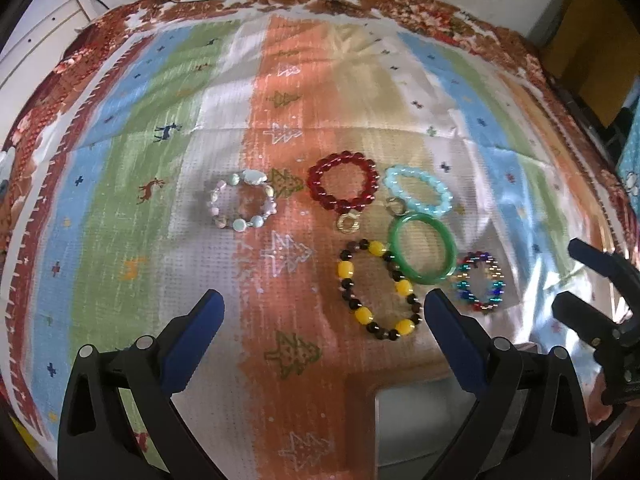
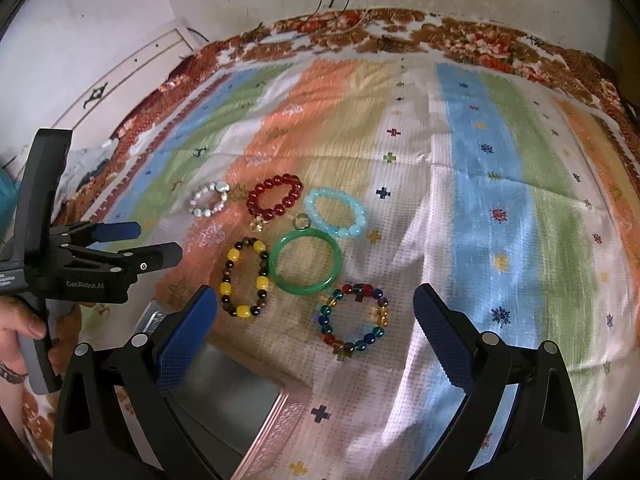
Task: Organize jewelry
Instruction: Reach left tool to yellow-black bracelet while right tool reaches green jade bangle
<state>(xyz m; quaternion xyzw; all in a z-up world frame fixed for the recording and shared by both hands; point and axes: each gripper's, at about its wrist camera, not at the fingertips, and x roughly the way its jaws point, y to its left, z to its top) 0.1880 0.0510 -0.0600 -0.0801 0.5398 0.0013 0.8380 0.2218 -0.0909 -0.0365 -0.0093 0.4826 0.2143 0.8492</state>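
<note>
Several bracelets lie on the striped cloth: a pale pearl one (image 1: 241, 203) (image 2: 209, 199), a red bead one (image 1: 342, 181) (image 2: 275, 196), a light blue one (image 1: 418, 191) (image 2: 336, 212), a green bangle (image 1: 422, 249) (image 2: 305, 261), a yellow-and-dark bead one (image 1: 380, 289) (image 2: 244, 278) and a multicolour bead one (image 1: 480, 282) (image 2: 354, 318). My left gripper (image 1: 324, 308) is open and empty, just short of the yellow-and-dark bracelet; it also shows in the right wrist view (image 2: 158, 242). My right gripper (image 2: 316, 304) is open and empty around the near side of the multicolour bracelet; it also shows in the left wrist view (image 1: 568, 276).
A metal box (image 2: 224, 400) (image 1: 424, 420) with a patterned rim lies on the cloth just below the grippers. The striped cloth (image 2: 500, 200) covers a floral bedspread (image 2: 460, 36). A white cabinet (image 2: 132, 64) stands at the back left.
</note>
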